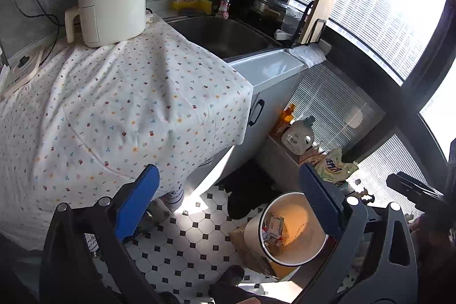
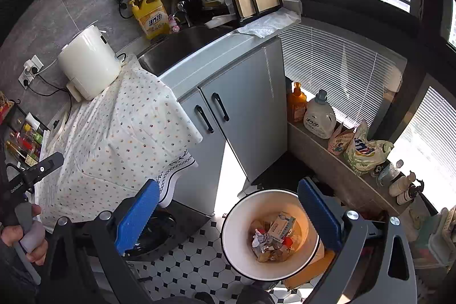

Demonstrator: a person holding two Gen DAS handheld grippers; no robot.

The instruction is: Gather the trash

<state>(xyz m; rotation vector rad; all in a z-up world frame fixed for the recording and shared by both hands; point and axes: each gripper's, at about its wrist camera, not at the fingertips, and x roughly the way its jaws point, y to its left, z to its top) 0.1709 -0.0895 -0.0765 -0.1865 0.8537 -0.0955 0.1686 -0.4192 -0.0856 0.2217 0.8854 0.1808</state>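
Left wrist view. Clutter surrounds the trash bin (image 1: 285, 230), which stands on the tiled floor (image 1: 182, 247): a grey cabinet (image 1: 273, 93) behind it, a low ledge with a detergent bottle (image 1: 297, 136) to its right, and a floral cloth (image 1: 114, 110) draped over the counter to its upper left. The bin appears tilted, its round mouth open toward the camera, with paper scraps inside. The left gripper (image 1: 228, 207) has its blue pads wide apart and empty; the right pad overlaps the bin rim in the picture.

Right wrist view. The bin (image 2: 236, 235) stands in front of the cabinet (image 2: 245, 104), mouth upward, holding a small carton (image 2: 280, 227) and crumpled paper. The right gripper (image 2: 228, 212) has jaws fully apart, gripping nothing. Far left of the bin, a hand (image 2: 25, 235) grips the other tool's handle.
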